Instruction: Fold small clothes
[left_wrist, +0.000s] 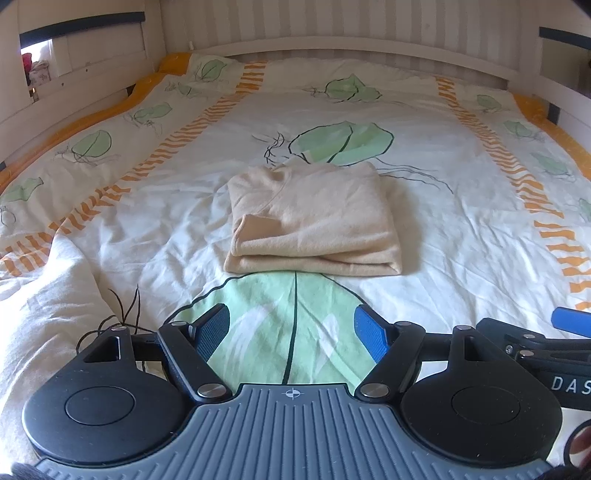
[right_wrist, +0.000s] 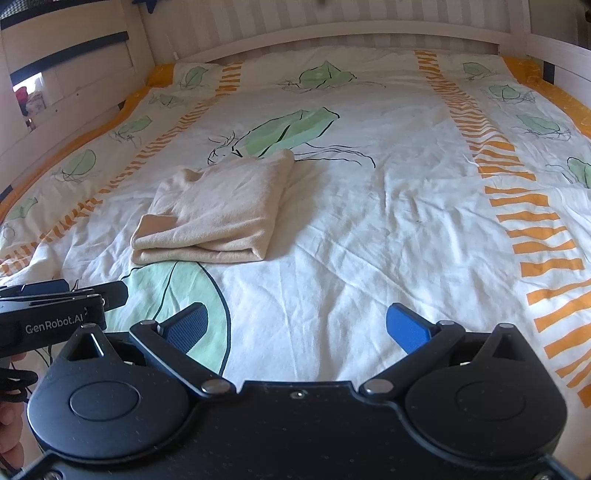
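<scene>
A beige garment (left_wrist: 314, 221) lies folded into a thick rectangle in the middle of the bed; the right wrist view shows the garment (right_wrist: 218, 214) to the left of centre. My left gripper (left_wrist: 291, 330) hovers over the bed in front of it, jaws wide apart, nothing between the blue pads (left_wrist: 212, 330). Beside it to the right, my right gripper (right_wrist: 297, 326) is open too, with only sheet between its pads (right_wrist: 406, 326). Neither gripper touches the garment.
The bed is covered by a white duvet (left_wrist: 424, 229) printed with green leaves and orange stripes, rumpled at the near left. A pale wooden bed frame (left_wrist: 332, 44) and slatted wall close the far side. A hand (right_wrist: 11, 435) shows at the left edge.
</scene>
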